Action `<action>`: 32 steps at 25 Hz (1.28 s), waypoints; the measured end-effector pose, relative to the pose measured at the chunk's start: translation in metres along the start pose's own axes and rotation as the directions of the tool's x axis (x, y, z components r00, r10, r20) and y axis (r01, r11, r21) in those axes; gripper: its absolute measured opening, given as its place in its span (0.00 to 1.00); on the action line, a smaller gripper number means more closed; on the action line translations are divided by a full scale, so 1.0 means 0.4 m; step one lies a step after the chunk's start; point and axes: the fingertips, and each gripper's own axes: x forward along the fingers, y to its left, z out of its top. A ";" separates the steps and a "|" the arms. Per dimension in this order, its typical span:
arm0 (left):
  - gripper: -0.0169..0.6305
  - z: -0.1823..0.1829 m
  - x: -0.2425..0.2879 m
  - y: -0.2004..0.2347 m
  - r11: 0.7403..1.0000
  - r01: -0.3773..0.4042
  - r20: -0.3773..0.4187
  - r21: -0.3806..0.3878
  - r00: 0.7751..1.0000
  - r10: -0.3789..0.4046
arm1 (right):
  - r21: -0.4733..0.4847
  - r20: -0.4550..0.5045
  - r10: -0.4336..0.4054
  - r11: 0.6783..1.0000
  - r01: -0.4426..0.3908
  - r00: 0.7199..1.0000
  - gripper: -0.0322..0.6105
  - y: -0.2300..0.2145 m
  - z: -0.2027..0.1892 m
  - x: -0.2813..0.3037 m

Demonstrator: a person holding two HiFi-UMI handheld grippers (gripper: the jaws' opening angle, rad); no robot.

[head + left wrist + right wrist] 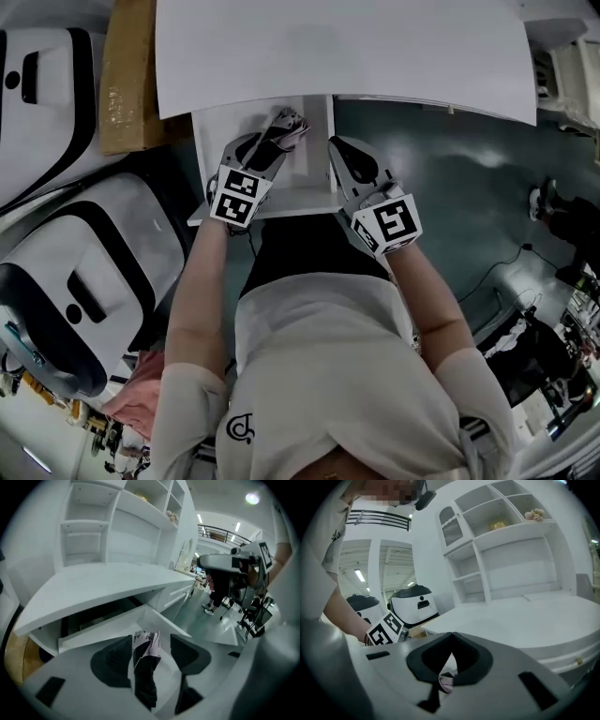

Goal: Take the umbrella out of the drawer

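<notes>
A folded black and pink umbrella lies in the open white drawer under the desk top. My left gripper reaches down into the drawer from the near side. In the left gripper view the umbrella runs lengthwise between the open jaws of the left gripper, close against the left pad and with a gap to the right one. My right gripper hovers over the drawer's right edge. Its tips meet in the right gripper view, with nothing held; a pink scrap of umbrella shows below them.
The white desk top overhangs the drawer's back, with shelves above it. A cardboard box and two white machines stand to the left. The grey floor with cables is on the right; a person stands farther off.
</notes>
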 end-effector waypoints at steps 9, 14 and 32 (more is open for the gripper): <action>0.63 -0.103 0.191 -0.007 0.994 0.101 -0.227 0.045 0.970 -0.088 | 0.033 -0.058 -0.002 0.999 0.004 0.998 0.06 -0.088 -0.096 0.044; 0.68 -0.164 0.267 0.003 0.992 0.117 -0.331 0.052 0.939 -0.094 | 0.064 -0.064 -0.017 0.998 0.021 0.998 0.06 -0.124 -0.126 0.065; 0.51 -0.223 0.333 0.051 0.991 -0.039 -0.354 0.129 0.932 0.083 | 0.090 -0.119 -0.058 0.994 0.069 0.991 0.06 -0.150 -0.222 0.049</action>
